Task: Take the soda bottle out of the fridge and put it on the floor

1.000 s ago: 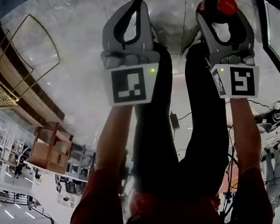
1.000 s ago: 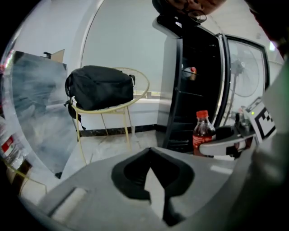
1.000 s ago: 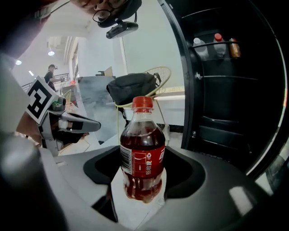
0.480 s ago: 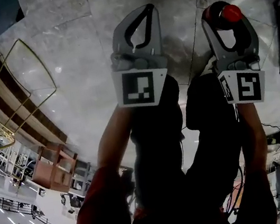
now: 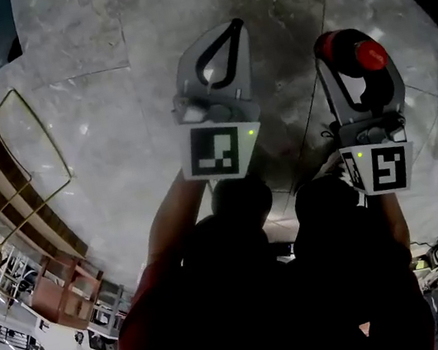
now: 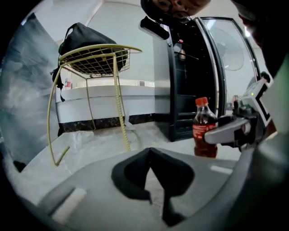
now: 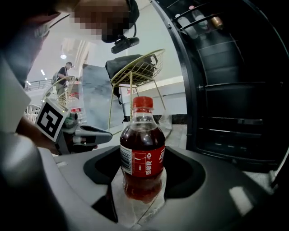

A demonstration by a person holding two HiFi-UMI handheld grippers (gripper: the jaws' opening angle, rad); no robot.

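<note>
My right gripper (image 5: 359, 80) is squeezing the soda bottle (image 7: 142, 153) around its middle. The bottle is out of the fridge (image 7: 235, 90) and hangs low over the grey floor (image 5: 105, 148), just in front of the open fridge. I cannot tell if its bottom touches the floor yet. My left gripper (image 5: 236, 28) is pinched closed with nothing in it, and it floats beside the right one.

Here is what could go wrong, I think. If I let go too soon, the bottle could drop, bounce and fall over. If I set it down crooked, it could tip when the jaws open. If I pull back too fast, a jaw could catch the bottle and knock it down. My left gripper is close by, so it could bump the bottle too.

The bottle is small and see-through, and it stands straight up. It has a red cap and a red label. Dark brown soda fills most of it.
</note>
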